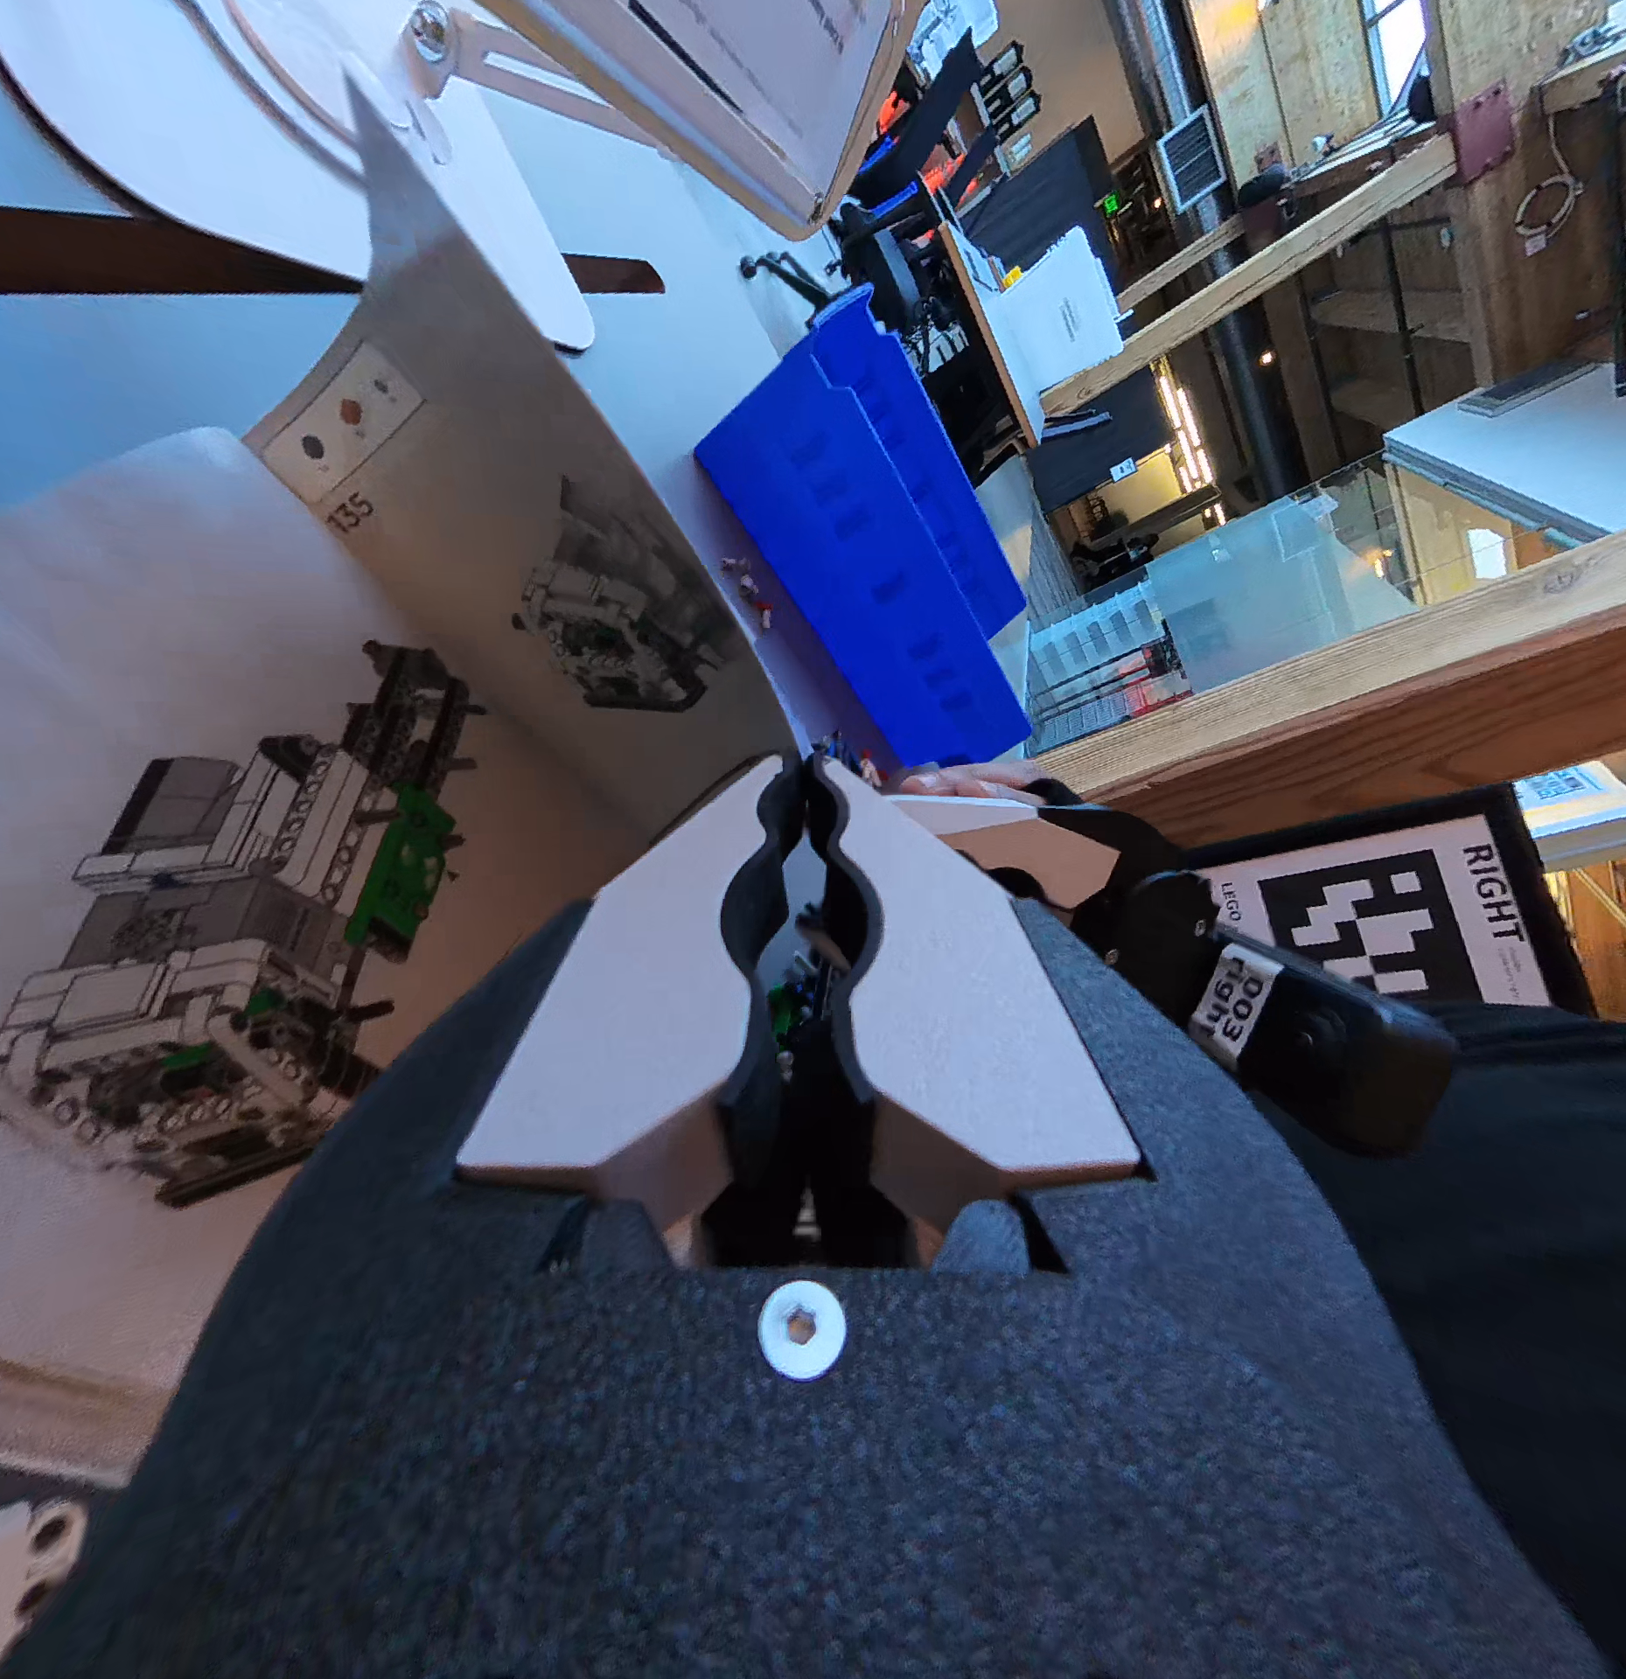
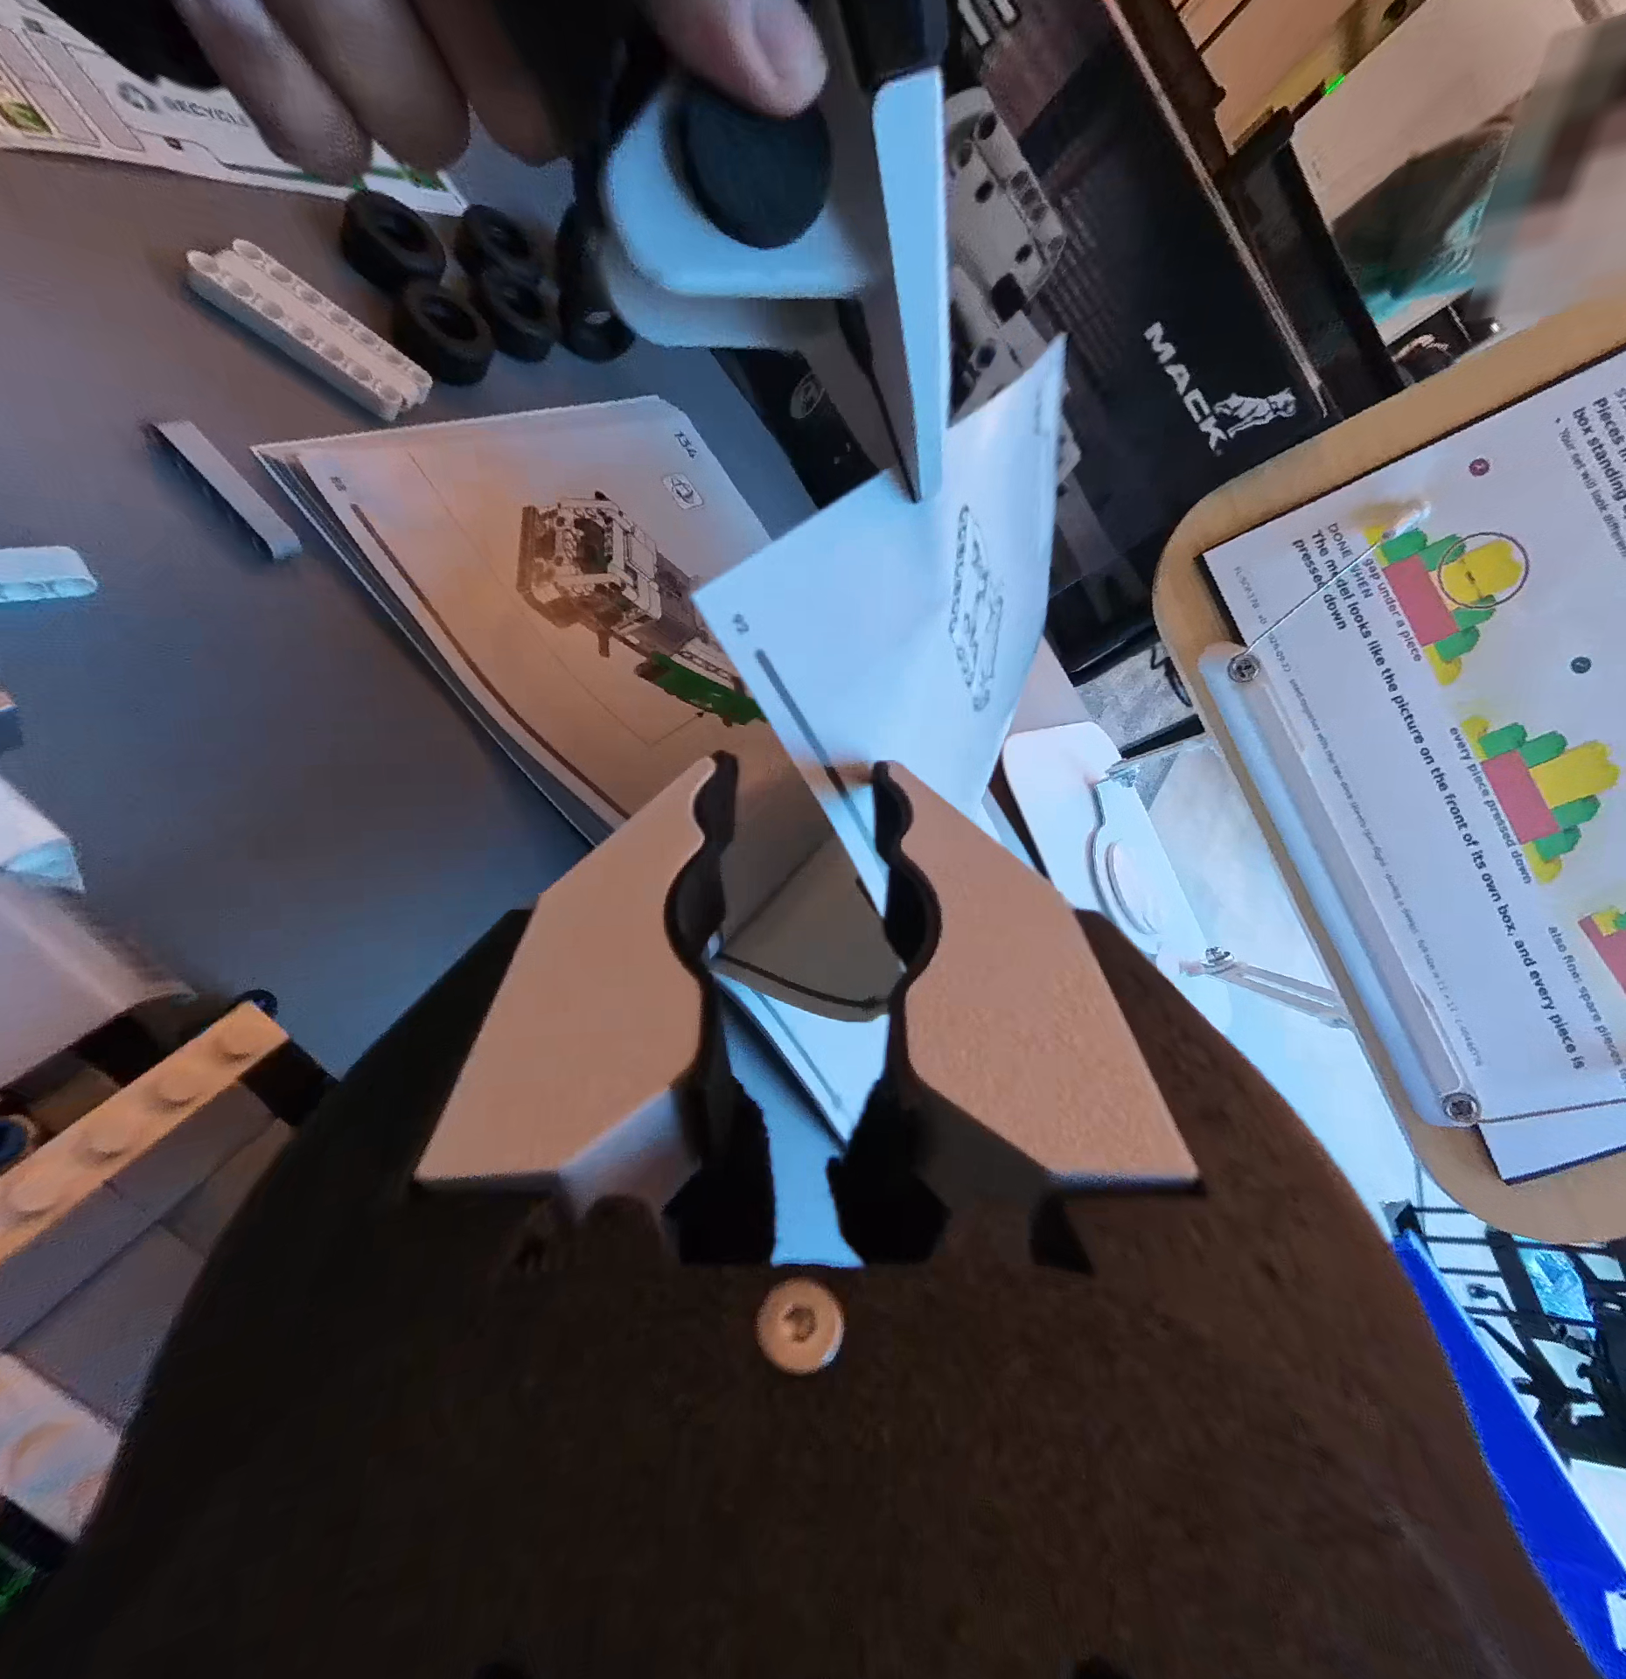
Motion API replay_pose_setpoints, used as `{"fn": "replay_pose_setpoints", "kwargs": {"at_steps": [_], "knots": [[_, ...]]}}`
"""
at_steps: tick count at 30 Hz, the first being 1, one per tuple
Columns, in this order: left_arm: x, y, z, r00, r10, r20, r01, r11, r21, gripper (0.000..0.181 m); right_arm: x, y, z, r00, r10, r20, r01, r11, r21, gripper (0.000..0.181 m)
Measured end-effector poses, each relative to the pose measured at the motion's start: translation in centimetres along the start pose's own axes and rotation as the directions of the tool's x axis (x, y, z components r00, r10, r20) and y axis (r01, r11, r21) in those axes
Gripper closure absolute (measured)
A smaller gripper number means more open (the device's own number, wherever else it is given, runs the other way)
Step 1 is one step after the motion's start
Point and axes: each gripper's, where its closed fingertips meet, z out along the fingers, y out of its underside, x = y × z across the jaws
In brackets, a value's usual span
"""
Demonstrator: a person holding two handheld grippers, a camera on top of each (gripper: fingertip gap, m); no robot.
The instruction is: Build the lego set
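With the instruction booklet open late in its steps on the counter, tyres and beams still loose, left gripper pinches a raised page, right gripper slightly parted around that page

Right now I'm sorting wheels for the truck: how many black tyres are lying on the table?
5 show in the right wrist view, clustered beside the white beam. The other tool and a hand may hide more.
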Motion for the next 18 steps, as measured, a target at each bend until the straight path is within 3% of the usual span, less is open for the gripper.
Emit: {"fn": "replay_pose_setpoints", "kwargs": {"at_steps": [2, 4, 9, 18], "knots": [[0.6, -0.6, 0.9, 0.999, -0.017, -0.033, 0.017, 1.000, -0.004, 0.181, 0.5, 0.3, 0.1, 0.999, -0.020, -0.029, 0.020, 1.000, -0.002, 0.141], [1.4, -1.2, 2.1, 0.998, -0.018, -0.053, 0.016, 1.000, -0.025, 0.181, 1.9, 0.9, 0.1, 0.994, -0.048, -0.100, 0.047, 0.999, -0.015, 0.143], [2.2, -2.9, 5.0, 0.999, 0.015, -0.044, -0.017, 0.999, -0.050, 0.181, 6.1, 2.9, -0.6, 0.972, -0.020, -0.233, 0.013, 1.000, -0.028, 0.181], [3.1, -3.8, 9.2, 0.997, 0.041, -0.066, -0.046, 0.996, -0.076, 0.171, 9.2, 6.8, -1.5, 0.924, 0.361, -0.129, -0.360, 0.932, 0.031, 0.181]]}}
